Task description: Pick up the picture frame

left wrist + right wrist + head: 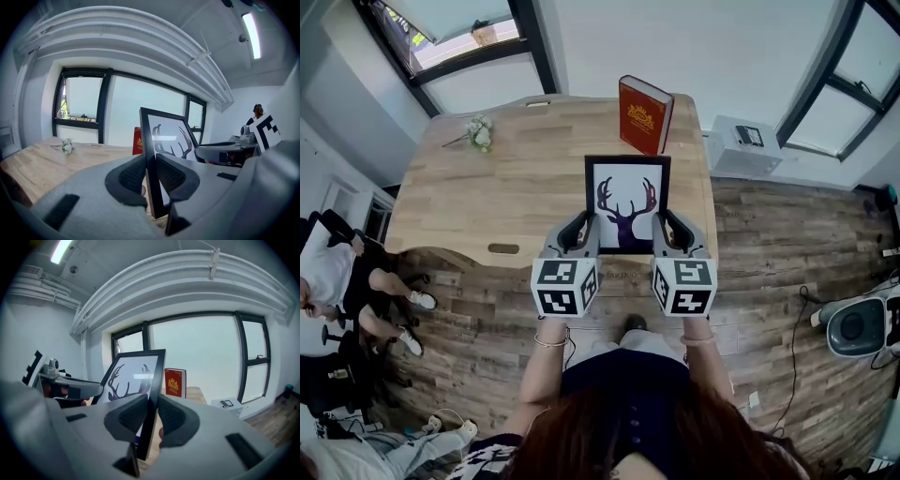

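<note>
Black picture frame (627, 202), dark deer-head silhouette on white

This reads as an office or studio workroom. A pale wooden surface with a curved edge (459, 202) stands on a grey-brown plank floor (769, 272). Beyond its far side run tall black-framed windows (469, 42). Left of it is a seated person (328, 267), and right of it a white boxy unit (741, 145). Above it hang white ceiling pipes (140, 42) and a strip light (251, 28).

Grey hand-held grippers (579, 225) (667, 222), black-white marker cubes (565, 286), bracelets (549, 342), dark top (628, 398)
</note>
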